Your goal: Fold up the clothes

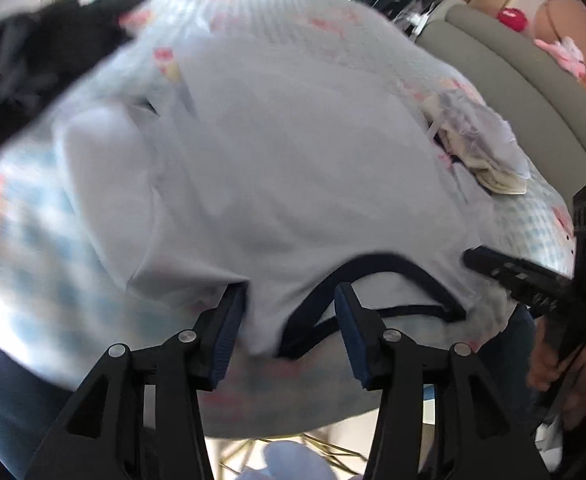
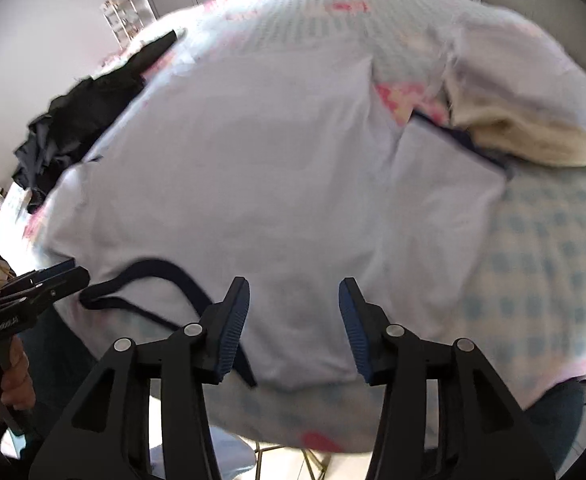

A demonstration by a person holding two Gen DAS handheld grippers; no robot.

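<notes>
Left claw [image 1: 289,320] and right claw [image 2: 293,320] both spread, pads clear of cloth, hovering over the near collar edge of the pale shirt [image 1: 277,168]; nothing pinched. Shirt lies flat on the checked cover [image 2: 553,248], dark-trimmed neckline [image 1: 389,264] between the claws: light, soft, floppy, likely to sag, best pinched at shoulder seams either side. Beyond: dark clothes [image 1: 33,64], folded pile [image 2: 533,136].

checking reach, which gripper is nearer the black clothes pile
Left. The left gripper is at the pale shirt's collar edge on the pile's side; the black clothes pile lies beyond it. The right gripper is farther along that edge, toward the folded stack.
</notes>
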